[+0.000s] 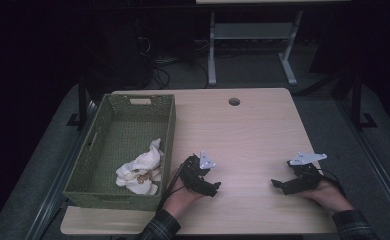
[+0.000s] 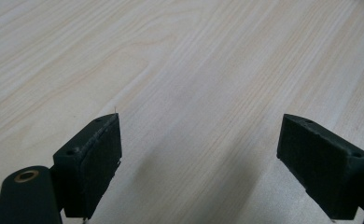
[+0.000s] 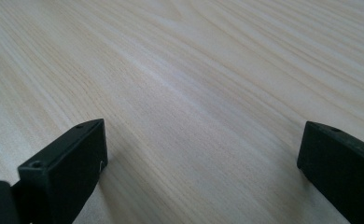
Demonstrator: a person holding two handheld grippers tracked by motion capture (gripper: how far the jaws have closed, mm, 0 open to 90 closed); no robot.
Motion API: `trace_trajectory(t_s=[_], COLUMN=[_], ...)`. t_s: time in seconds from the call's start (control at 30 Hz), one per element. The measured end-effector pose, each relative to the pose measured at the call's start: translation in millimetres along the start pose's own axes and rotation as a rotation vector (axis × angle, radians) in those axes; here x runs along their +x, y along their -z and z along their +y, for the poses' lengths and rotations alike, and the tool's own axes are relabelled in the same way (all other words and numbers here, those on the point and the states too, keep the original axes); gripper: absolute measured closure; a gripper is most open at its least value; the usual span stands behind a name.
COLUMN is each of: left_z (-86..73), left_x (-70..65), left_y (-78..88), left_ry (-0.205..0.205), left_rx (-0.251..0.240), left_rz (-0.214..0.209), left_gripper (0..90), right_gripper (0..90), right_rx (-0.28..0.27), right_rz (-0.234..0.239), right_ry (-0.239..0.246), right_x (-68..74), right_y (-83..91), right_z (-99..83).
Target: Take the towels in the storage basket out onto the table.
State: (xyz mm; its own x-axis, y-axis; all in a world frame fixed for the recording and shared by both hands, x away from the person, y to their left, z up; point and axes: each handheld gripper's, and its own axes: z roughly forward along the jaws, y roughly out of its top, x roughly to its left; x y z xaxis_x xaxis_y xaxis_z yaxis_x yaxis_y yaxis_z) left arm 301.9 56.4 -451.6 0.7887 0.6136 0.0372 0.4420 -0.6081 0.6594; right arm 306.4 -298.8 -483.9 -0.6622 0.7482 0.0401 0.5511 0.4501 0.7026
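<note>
Grippers, two counted: left gripper (image 1: 214,189) and right gripper (image 1: 277,185) are resting low on the wooden table (image 1: 253,130), jaws spread wide, gripping nothing. One green woven basket (image 1: 100,190) is sitting at the table's left edge, holding one crumpled white cloth (image 1: 142,172). Bare tabletop is lying open ahead.

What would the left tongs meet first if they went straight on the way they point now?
Probably only the bare table: the left tongs stand open, with plain wood ahead as far as the left gripper view shows.
</note>
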Motion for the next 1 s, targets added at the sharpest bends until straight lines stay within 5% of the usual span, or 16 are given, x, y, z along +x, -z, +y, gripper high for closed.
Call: trace_trajectory(t_s=[1.0], left_z=[17.7], left_x=[4.1], left_y=[19.7], left_ry=[0.028], left_rx=[-0.018], left_rz=[-0.02], left_gripper=[13.3], right_gripper=[1.1], right_rx=[0.0], right_rz=[0.001], right_ry=[0.002], right_x=[-0.1], right_y=[0.0], right_z=[0.0])
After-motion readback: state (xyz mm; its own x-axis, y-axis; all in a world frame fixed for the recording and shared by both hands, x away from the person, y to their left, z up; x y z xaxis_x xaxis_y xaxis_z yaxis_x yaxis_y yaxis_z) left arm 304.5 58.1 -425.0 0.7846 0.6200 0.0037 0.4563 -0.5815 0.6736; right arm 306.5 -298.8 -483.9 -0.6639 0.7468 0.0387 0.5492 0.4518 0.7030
